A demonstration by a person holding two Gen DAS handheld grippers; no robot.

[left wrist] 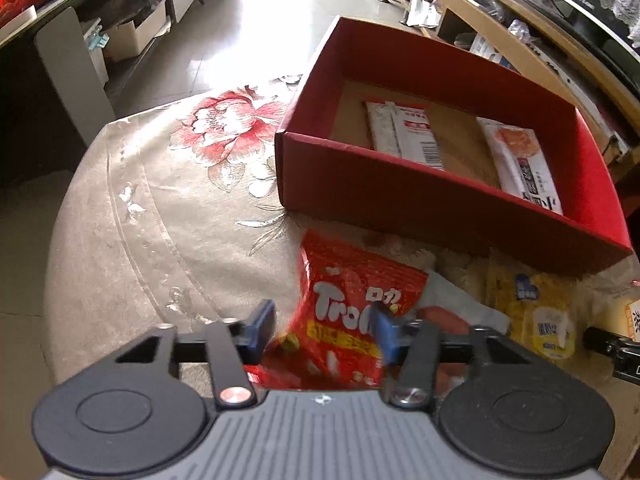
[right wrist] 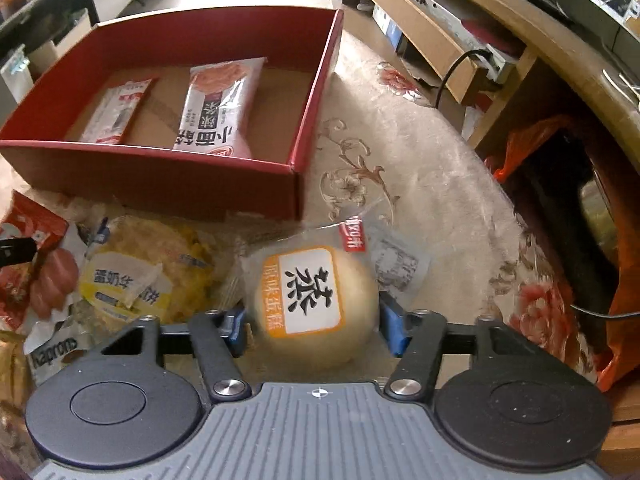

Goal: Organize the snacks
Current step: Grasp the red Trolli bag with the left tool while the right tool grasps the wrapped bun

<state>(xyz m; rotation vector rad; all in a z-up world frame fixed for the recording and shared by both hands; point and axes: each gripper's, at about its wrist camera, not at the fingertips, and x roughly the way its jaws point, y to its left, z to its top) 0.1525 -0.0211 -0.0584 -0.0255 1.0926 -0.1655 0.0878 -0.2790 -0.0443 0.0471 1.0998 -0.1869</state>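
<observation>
Below, a table [left wrist: 132, 216] draped in a beige floral cloth is being viewed from 2 wrist cameras. A red cardboard box [left wrist: 400, 196] is sitting open on it, and 2 pale packets are lying flat on its brown floor: a narrow barcode packet [left wrist: 408, 136] and a wider biscuit packet [right wrist: 220, 108], well apart from each other. In front of the box, loose snacks are being kept in a heap on the cloth.

The left gripper [left wrist: 324, 332] is being held over a red Trolli bag [left wrist: 348, 316]; its blue fingers [left wrist: 262, 326] are standing narrow on either side of the bag, but whether the pads are pressing on it cannot be told through the blur. The right gripper [right wrist: 314, 328] is being closed around a round steamed cake [right wrist: 312, 300] in clear wrap, with both blue fingers [right wrist: 392, 332] touching its sides. A yellow waffle pack [right wrist: 136, 272] is lying just beside it, near the box's front wall.
</observation>
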